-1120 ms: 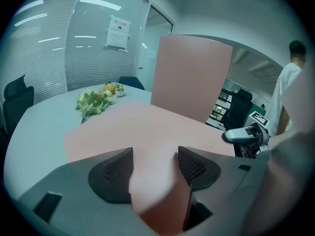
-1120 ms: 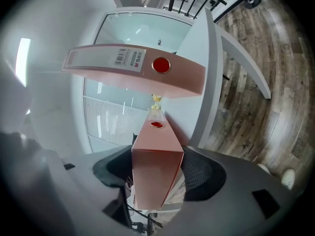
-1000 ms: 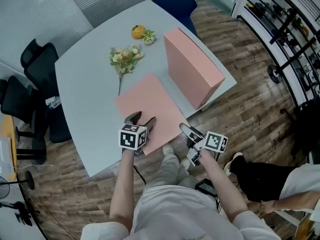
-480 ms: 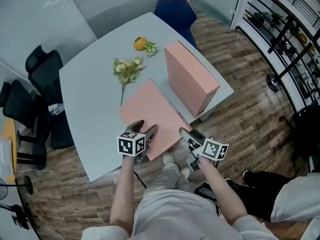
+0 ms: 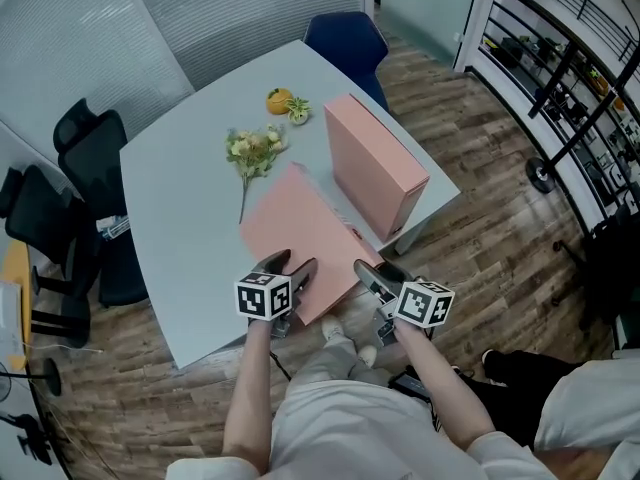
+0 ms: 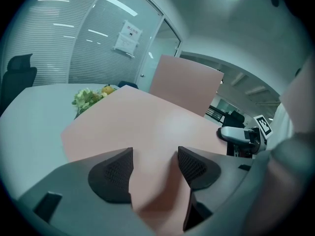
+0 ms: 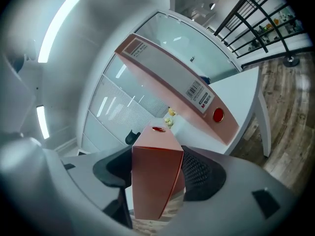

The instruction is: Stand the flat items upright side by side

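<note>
Within the last second the right claw (image 5: 372, 271) has closed in from just off the near corner of the flat binder (image 5: 295, 223) and taken it; in the right gripper view its jaws are clamped on the binder's spine end, pads pressed against both faces. The left claw (image 5: 290, 265) has stayed at the binder's near left corner; in the left gripper view the pink cover fills the narrow gap between its jaws, so it appears closed on that corner. The binder itself now looks narrower in the head view than it did, with a shadow along its right side, so I judge that the spine side has begun to lift off the desk (image 5: 180, 198) while the rest still rests there, its near end reaching the desk edge. The upright binder (image 5: 375, 168) stands just beside it to the right, untouched; the flowers (image 5: 253, 148) lie near the far corner. With both claws now on the binder, the tilt-up looks under way but barely begun; it will have to be swung upright and set beside the standing one without knocking it.
</note>
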Demonstrator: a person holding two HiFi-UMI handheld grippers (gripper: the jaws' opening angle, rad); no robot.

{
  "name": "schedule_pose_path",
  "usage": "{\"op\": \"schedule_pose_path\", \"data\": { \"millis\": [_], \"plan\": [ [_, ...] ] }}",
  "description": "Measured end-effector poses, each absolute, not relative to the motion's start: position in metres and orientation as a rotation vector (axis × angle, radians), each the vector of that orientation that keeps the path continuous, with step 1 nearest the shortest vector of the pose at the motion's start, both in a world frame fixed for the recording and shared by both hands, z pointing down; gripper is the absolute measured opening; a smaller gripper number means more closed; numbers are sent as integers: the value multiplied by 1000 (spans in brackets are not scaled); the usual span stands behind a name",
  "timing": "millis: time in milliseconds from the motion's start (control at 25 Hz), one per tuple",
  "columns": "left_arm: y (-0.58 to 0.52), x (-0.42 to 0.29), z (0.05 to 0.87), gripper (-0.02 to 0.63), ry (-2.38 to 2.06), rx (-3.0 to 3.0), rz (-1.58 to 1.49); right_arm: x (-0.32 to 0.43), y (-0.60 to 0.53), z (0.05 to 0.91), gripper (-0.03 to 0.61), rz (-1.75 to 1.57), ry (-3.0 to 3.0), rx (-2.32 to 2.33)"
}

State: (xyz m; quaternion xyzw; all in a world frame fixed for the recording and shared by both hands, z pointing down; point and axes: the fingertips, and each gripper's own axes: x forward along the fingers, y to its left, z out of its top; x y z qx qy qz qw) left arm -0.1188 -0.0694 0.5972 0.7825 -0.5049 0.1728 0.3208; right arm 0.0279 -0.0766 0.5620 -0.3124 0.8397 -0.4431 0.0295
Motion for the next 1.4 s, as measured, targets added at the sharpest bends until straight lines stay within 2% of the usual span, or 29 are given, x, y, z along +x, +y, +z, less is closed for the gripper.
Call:
{"op": "schedule_pose_path", "data": {
  "millis": [640,1040,1400],
  "plan": [
    [-53,-103,584,273,-1282,2005,206,22,-69,522,311,-1014,2829,-1067],
    [-43,-86,576,268,-1186,2015,157,17,-63,507,311,-872,2921,-1119],
    [-38,-75,558,268,-1073,1971,-91,9,-55,494,310,-679,3019,-1163]
  ]
}}
